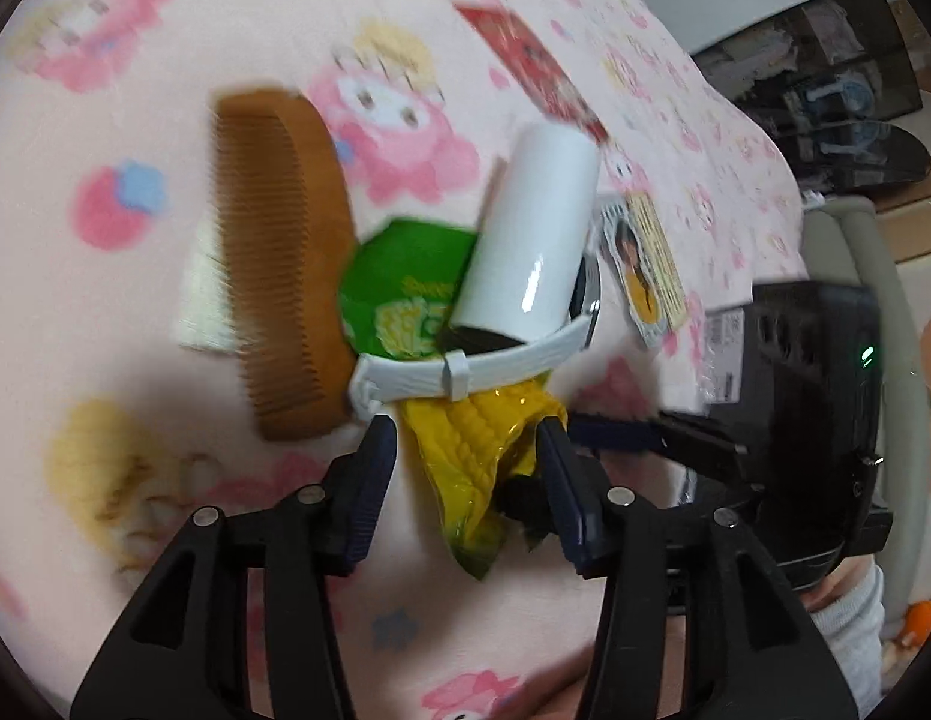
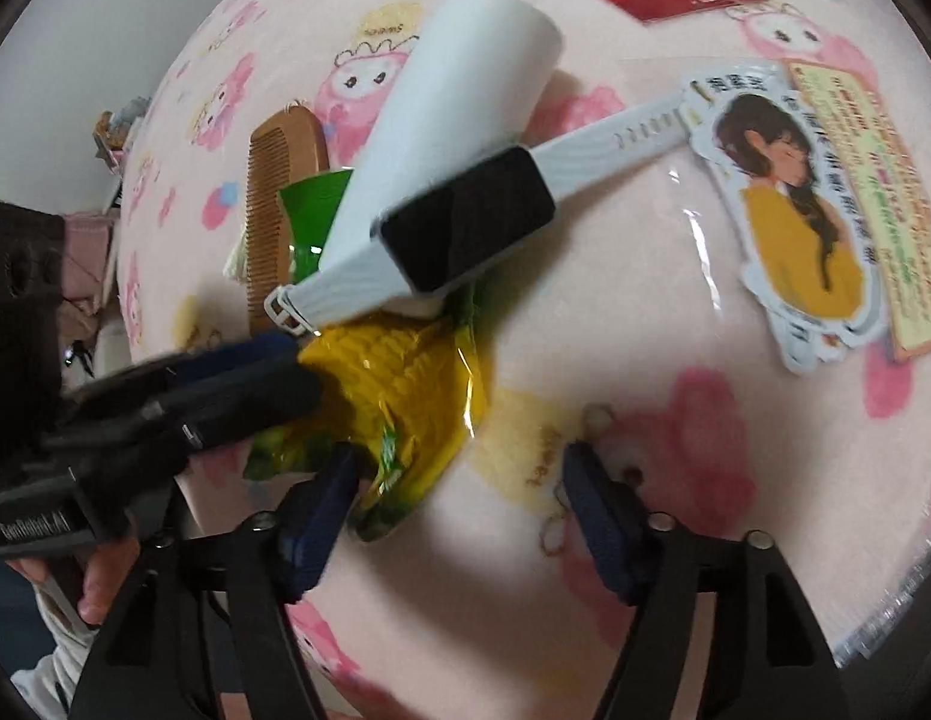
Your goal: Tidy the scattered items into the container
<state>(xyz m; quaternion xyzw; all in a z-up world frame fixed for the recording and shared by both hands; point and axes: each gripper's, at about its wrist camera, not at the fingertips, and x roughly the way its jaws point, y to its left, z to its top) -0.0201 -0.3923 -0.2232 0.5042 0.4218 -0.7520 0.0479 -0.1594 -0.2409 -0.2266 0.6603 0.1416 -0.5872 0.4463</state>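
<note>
A yellow and green corn packet [image 1: 465, 438] lies on the pink blanket, under a white-strapped smartwatch [image 1: 465, 369] and a white tube [image 1: 531, 234]. My left gripper [image 1: 468, 438] is open, its fingers on either side of the packet's yellow end. In the right wrist view the packet [image 2: 405, 396], watch [image 2: 465, 228] and tube [image 2: 459, 96] form one pile. My right gripper [image 2: 459, 468] is open, its left finger touching the packet's lower edge. The left gripper's fingers [image 2: 237, 384] reach the packet from the left. No container is in view.
A wooden comb [image 1: 285, 258] lies left of the pile on a white card. A sticker card of a girl in yellow [image 2: 801, 222] lies right of the watch. A red packet [image 1: 525, 66] lies farther back. A black case [image 1: 825, 78] stands beyond the blanket's edge.
</note>
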